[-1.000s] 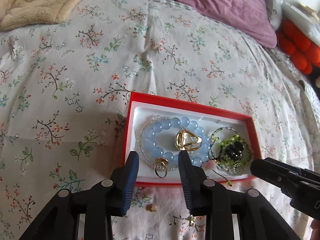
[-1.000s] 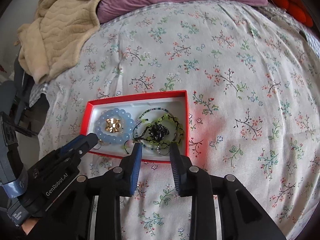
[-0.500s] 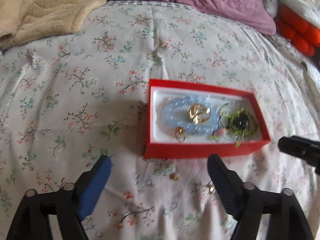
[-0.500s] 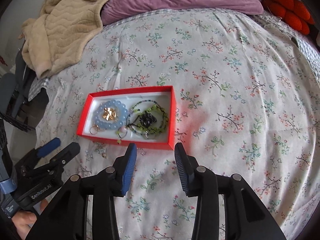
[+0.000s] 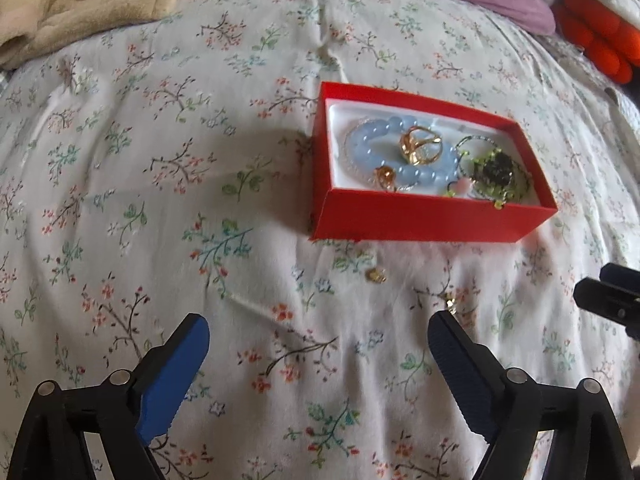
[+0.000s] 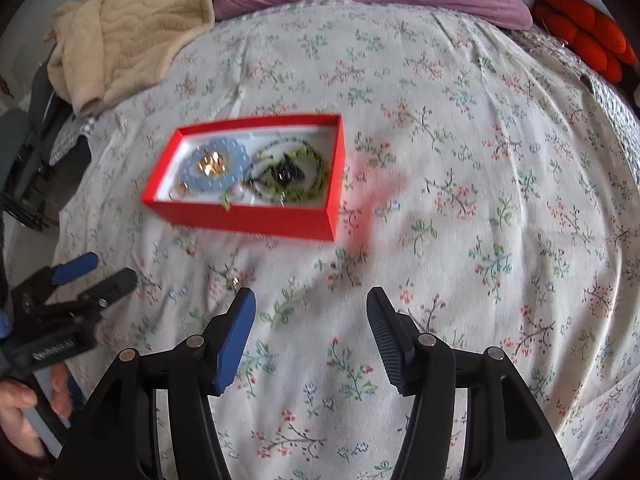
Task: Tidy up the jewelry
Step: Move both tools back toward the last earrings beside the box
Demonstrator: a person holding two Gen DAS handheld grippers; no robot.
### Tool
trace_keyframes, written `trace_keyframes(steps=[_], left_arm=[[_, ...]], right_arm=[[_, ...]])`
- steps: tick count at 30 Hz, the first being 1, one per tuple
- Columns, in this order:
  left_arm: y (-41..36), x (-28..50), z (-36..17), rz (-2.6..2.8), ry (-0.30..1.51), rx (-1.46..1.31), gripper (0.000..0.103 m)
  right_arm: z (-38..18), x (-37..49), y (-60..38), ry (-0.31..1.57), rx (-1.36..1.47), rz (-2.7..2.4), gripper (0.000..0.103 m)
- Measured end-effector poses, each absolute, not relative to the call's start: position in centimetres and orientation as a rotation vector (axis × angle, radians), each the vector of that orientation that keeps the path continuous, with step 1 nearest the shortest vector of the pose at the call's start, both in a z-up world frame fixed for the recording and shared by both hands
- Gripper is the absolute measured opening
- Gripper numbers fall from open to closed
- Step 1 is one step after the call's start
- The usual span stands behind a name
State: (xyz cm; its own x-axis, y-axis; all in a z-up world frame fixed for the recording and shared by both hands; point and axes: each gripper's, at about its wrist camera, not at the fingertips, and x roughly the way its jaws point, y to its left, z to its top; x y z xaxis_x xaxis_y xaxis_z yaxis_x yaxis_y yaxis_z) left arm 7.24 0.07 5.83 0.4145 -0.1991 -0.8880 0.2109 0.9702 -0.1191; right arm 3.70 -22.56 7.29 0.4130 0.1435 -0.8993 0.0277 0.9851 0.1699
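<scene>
The red cardboard box with white lining sits on the floral bedspread, holding the pale blue bead bracelet, gold rings and green-black beaded strand. A second ago both grippers hung at its near wall; now they have backed off. The left gripper and right gripper are opening, empty. 2 small gold pieces, possibly earrings, remain outside the box.

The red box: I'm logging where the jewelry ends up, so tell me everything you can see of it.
The red box is a shallow, lidless rectangular tray, seemingly cardboard, with a white lining. It rests flat on the floral bedspread. Inside lie a pale blue bead bracelet, a gold piece on it, a small gold ring and a green-and-black beaded tangle. Neither gripper touches it.
</scene>
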Motion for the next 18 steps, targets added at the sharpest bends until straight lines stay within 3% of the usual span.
trace_keyframes(steps=[18], left_arm=[[-0.7,5.4,0.5,-0.302,1.079,0.193,0.095]], right_arm=[[1.3,3.1,-18.4,1.234,-0.043,0.094,0.068]])
